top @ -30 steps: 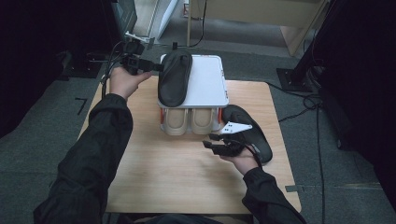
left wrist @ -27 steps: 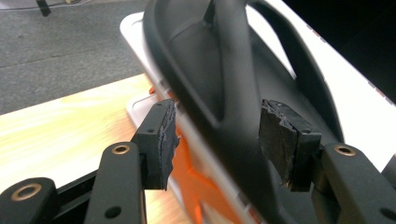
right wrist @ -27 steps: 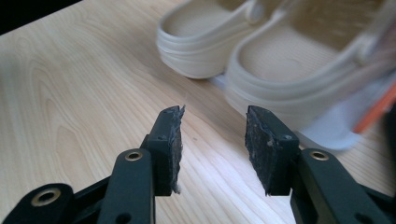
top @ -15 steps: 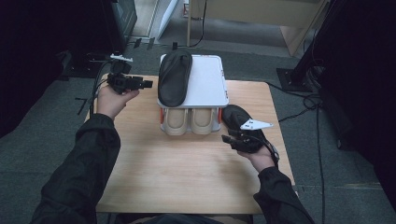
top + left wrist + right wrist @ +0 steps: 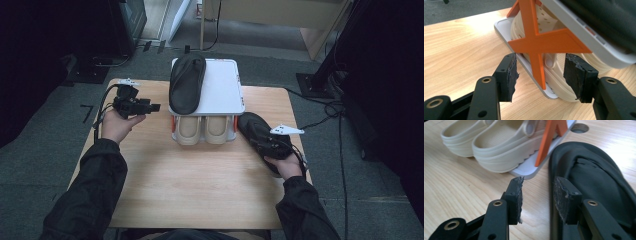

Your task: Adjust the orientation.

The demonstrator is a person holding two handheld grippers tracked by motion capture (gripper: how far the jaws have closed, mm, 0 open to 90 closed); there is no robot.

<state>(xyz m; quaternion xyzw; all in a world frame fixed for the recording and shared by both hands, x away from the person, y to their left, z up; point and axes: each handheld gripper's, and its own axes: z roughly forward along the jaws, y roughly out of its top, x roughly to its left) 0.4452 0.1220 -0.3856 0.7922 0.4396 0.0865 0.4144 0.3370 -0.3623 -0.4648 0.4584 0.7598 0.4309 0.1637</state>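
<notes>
A white two-tier rack (image 5: 220, 90) stands at the back middle of the wooden table. One black slipper (image 5: 186, 82) lies on its top shelf. Two beige clogs (image 5: 205, 129) sit on the lower shelf. A second black slipper (image 5: 255, 129) lies on the table right of the rack. My right gripper (image 5: 272, 142) hovers over this slipper; in the right gripper view its jaws (image 5: 537, 195) stand open, the right one over the slipper's (image 5: 596, 182) near edge. My left gripper (image 5: 152, 106) is left of the rack, open (image 5: 540, 75), facing the rack's orange cross brace (image 5: 536, 42) and a clog (image 5: 554, 62).
The table's (image 5: 200, 180) front half is bare wood. A round cable hole (image 5: 579, 128) is in the tabletop beyond the slipper. Cables and a stand base (image 5: 320, 82) lie on the grey floor around the table. A wooden cabinet (image 5: 280, 15) stands behind.
My left gripper has come down from beside the top slipper to table level left of the rack. My right gripper has slid right and back along the slipper on the table.
</notes>
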